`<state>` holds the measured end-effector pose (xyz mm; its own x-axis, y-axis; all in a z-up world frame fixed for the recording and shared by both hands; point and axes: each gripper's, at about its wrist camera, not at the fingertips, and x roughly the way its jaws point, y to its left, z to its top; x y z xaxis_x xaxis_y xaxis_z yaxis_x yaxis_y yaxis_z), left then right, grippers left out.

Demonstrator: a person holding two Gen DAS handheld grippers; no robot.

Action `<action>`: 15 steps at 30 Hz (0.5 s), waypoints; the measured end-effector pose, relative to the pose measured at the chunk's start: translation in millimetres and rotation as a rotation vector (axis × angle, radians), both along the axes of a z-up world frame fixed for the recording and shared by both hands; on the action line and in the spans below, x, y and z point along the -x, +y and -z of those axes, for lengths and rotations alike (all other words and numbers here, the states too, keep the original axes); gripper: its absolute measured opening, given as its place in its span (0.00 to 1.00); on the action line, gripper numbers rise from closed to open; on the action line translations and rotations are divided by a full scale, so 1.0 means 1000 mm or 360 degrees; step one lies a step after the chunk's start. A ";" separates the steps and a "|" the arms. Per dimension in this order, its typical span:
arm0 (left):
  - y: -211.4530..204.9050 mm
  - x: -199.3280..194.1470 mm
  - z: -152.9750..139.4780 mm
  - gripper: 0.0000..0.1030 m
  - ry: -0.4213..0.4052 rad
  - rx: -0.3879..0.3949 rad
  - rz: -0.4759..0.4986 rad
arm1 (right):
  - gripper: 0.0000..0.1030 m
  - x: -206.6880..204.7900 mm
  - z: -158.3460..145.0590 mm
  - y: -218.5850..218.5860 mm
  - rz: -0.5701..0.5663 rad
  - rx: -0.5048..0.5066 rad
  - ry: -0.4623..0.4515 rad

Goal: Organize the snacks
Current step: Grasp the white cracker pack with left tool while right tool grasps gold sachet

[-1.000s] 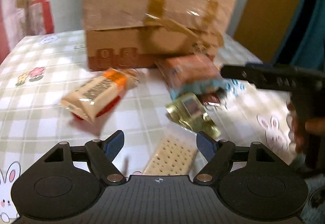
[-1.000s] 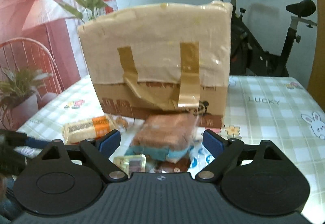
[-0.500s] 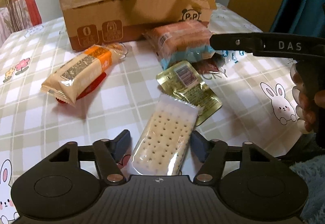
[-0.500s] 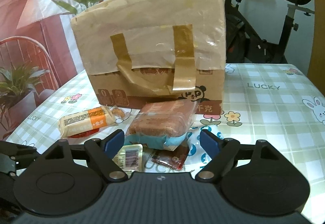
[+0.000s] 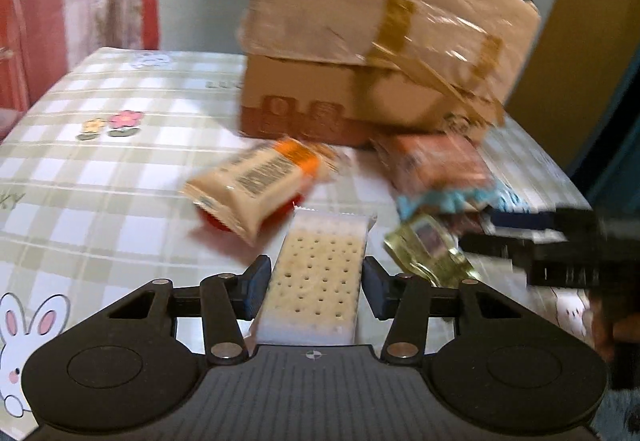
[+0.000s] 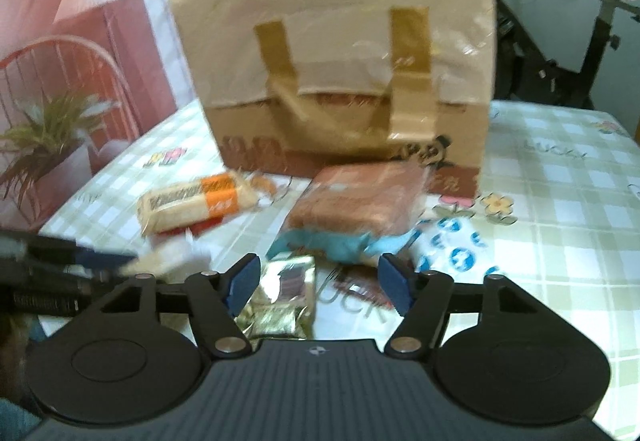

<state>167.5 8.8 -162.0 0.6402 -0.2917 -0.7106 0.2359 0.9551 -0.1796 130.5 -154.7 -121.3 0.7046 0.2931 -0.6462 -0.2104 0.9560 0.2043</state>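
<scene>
A clear-wrapped cracker pack [image 5: 320, 269] lies lengthwise between my left gripper's [image 5: 316, 291] blue pads. The jaws are closing and both pads touch its sides. My right gripper [image 6: 319, 283] is closing too. A gold foil packet [image 6: 280, 297] lies by its left finger and a brown-red sachet [image 6: 360, 287] by its right, neither pressed. Just beyond its tips is a brown snack pack with a blue edge [image 6: 356, 201]. A beige pack with an orange band [image 5: 256, 189] lies left of it. The right gripper [image 5: 540, 241] shows blurred in the left wrist view.
A taped cardboard box [image 6: 340, 61] stands on the checked tablecloth [image 5: 100, 181] behind the snacks. A white packet with blue dots [image 6: 452, 245] lies right of the brown pack. A potted plant [image 6: 48, 129] and a red chair stand off the table's left edge, an exercise bike behind.
The left jaws have narrowed onto the cracker pack, which now lies straight between the pads instead of askew. The right jaws have narrowed and sunk nearer the gold packet.
</scene>
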 end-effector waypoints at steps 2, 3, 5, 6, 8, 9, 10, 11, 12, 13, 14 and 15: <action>0.006 -0.003 0.000 0.51 -0.0004 0.0019 -0.0039 | 0.66 -0.001 0.004 0.007 -0.0051 0.0017 0.0036; 0.008 -0.005 0.000 0.51 -0.0002 0.0032 -0.0046 | 0.66 -0.001 0.005 0.010 -0.0076 0.0030 0.0053; 0.010 -0.007 0.001 0.51 0.0004 0.0053 -0.0043 | 0.66 -0.002 0.009 0.018 -0.0123 0.0062 0.0091; 0.011 -0.006 0.001 0.51 0.0006 0.0054 -0.0036 | 0.66 -0.003 0.011 0.021 -0.0137 0.0077 0.0105; 0.010 -0.005 0.003 0.51 0.0010 0.0048 -0.0021 | 0.66 -0.004 0.014 0.028 -0.0161 0.0104 0.0132; 0.011 -0.005 0.004 0.51 0.0014 0.0048 -0.0014 | 0.66 -0.005 0.016 0.030 -0.0167 0.0118 0.0140; 0.012 -0.004 0.005 0.51 0.0016 0.0050 -0.0010 | 0.66 -0.006 0.018 0.033 -0.0169 0.0137 0.0148; 0.013 -0.004 0.006 0.51 0.0019 0.0051 -0.0009 | 0.66 -0.007 0.020 0.037 -0.0173 0.0156 0.0158; 0.014 -0.004 0.007 0.51 0.0023 0.0051 -0.0011 | 0.66 -0.009 0.021 0.039 -0.0182 0.0167 0.0166; 0.015 -0.005 0.009 0.51 0.0032 0.0050 -0.0015 | 0.66 -0.009 0.023 0.042 -0.0195 0.0179 0.0172; 0.016 -0.005 0.010 0.51 0.0042 0.0049 -0.0020 | 0.67 -0.010 0.026 0.045 -0.0207 0.0199 0.0178; 0.017 -0.005 0.011 0.51 0.0049 0.0050 -0.0025 | 0.68 -0.011 0.028 0.047 -0.0216 0.0222 0.0185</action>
